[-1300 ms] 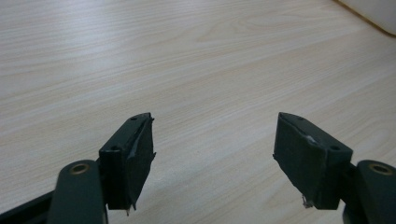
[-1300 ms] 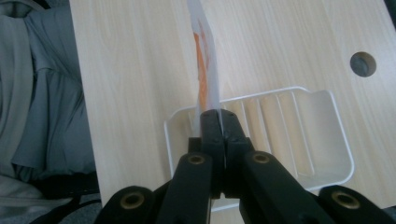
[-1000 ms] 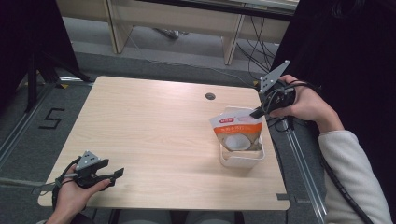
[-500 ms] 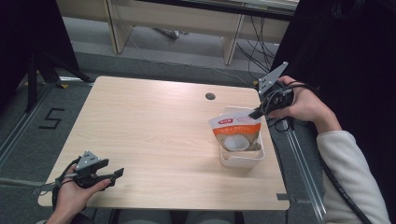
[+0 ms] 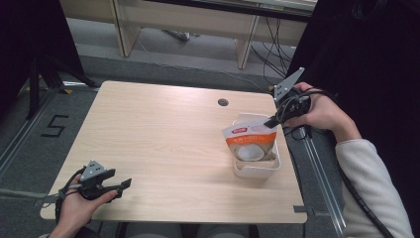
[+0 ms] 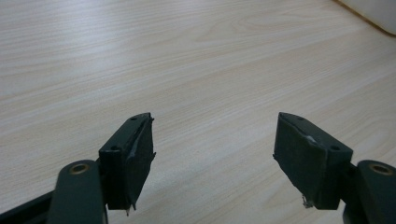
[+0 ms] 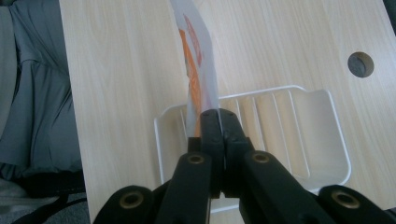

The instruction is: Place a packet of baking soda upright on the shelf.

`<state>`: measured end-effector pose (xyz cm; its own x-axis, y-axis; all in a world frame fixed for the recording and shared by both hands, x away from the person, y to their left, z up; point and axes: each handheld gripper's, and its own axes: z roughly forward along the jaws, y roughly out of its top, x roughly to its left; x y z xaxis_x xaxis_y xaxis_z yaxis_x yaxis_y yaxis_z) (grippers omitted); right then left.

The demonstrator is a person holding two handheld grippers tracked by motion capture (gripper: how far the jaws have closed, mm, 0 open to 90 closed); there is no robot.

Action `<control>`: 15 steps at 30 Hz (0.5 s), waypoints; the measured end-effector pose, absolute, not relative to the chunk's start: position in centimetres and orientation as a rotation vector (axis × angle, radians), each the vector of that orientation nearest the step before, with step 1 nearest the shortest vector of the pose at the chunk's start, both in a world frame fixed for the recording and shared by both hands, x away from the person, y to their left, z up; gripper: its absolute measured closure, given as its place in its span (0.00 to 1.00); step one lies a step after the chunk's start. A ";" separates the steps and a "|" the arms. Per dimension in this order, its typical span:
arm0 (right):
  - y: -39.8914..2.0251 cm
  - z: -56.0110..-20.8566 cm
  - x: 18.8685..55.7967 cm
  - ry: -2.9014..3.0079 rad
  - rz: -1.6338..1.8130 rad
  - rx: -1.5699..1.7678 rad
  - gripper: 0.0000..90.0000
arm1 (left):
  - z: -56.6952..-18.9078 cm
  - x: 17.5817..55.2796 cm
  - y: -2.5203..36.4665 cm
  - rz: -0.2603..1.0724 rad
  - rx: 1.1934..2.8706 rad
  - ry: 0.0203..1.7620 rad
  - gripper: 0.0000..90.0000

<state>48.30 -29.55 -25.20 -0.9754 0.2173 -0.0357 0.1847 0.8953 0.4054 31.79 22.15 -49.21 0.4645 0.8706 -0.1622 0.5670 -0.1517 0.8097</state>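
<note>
Orange-and-white plastic pouch [image 5: 250, 141] pinched at its top corner over a white ribbed plastic tray [image 5: 257, 170].

Right gripper [image 5: 271, 122] clamped on the pouch edge, pouch standing in the tray near the right edge of the light wooden table [image 5: 158, 134]. Left gripper [image 5: 124, 183] spread wide with nothing between, low at the table's near left corner, well apart from the tray.

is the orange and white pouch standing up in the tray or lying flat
Standing up. The pouch rises out of the white tray, its top edge pinched by the right tool, whose jaws are shut on it.
</note>
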 end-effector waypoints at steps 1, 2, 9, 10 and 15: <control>-29.6 -25.2 48.3 2.980 0.625 0.317 1.00 | -49.2 31.8 22.1 0.437 1.840 1.213 0.31; -29.6 -25.2 48.4 2.984 0.624 0.312 1.00 | -49.2 31.8 22.1 0.437 1.841 1.213 0.31; -29.8 -25.3 48.4 2.988 0.624 0.321 1.00 | -49.2 31.8 22.1 0.438 1.842 1.211 0.31; -29.8 -25.3 48.3 2.987 0.617 0.338 1.00 | -49.2 31.8 22.1 0.437 1.841 1.213 0.31; -30.0 -25.3 48.3 2.990 0.607 0.347 1.00 | -49.2 31.8 22.1 0.437 1.844 1.209 0.31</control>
<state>48.26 -29.97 -25.31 -0.9719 0.2340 -0.0246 0.2059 0.8963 0.3927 31.80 22.14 -49.21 0.4678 0.8693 -0.1596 0.5661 -0.1560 0.8094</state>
